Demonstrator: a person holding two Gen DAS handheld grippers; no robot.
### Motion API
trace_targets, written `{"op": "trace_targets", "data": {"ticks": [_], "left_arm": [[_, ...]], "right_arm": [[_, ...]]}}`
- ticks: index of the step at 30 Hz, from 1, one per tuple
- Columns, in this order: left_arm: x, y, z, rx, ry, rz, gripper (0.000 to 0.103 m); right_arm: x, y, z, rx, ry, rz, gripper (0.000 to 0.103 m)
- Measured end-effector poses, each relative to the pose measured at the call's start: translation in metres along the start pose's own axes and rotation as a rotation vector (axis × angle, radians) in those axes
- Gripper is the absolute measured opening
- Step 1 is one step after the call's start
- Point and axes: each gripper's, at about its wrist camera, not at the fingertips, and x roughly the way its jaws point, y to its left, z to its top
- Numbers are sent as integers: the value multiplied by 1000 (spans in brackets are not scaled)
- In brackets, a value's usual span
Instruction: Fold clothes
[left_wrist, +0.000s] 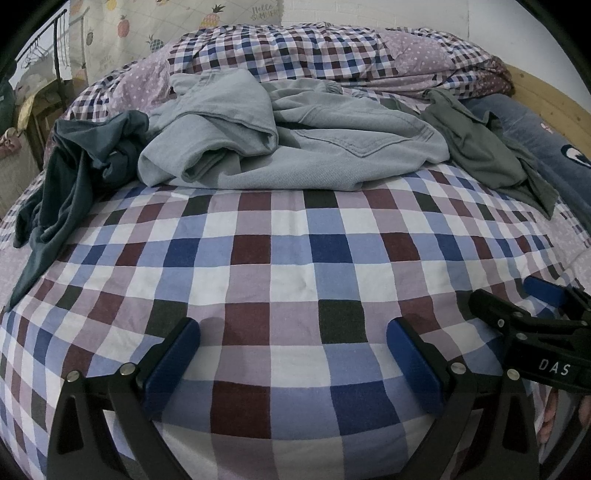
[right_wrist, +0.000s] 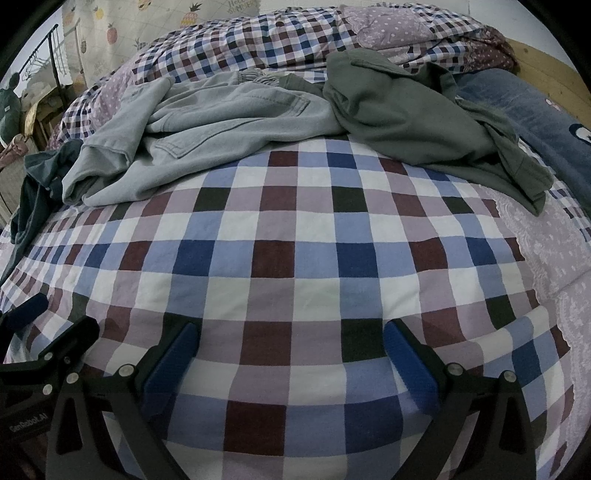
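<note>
Both grippers, left (left_wrist: 293, 354) and right (right_wrist: 291, 354), hover over the bed's (left_wrist: 280, 280) bare near edge, fingers wide and empty. The clothes, jeans (left_wrist: 295, 147) in the middle, lie heaped toward the far edge, unfolded.

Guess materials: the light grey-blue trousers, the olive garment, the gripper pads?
Light grey-blue trousers: look like washed denim; twill weave, stitched patch pocket, matte.
Olive garment: probably thin jersey knit; soft, limp folds.
Left gripper pads: blue, matte, likely rubber or foam; unclear which.

Checked bedsheet (left_wrist: 288, 258), pale-blue jeans (left_wrist: 295, 147)
</note>
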Motion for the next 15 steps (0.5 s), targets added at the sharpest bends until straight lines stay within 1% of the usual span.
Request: {"op": "trace_targets", "data": {"ticks": [9, 15], "left_arm": [[4, -2, 3, 2, 12, -1, 103], [4, -4, 5, 2, 18, 3, 103]], "right_arm": [[2, 4, 1, -5, 3, -10, 103], [0, 2, 0, 3, -5, 3, 103]]}}
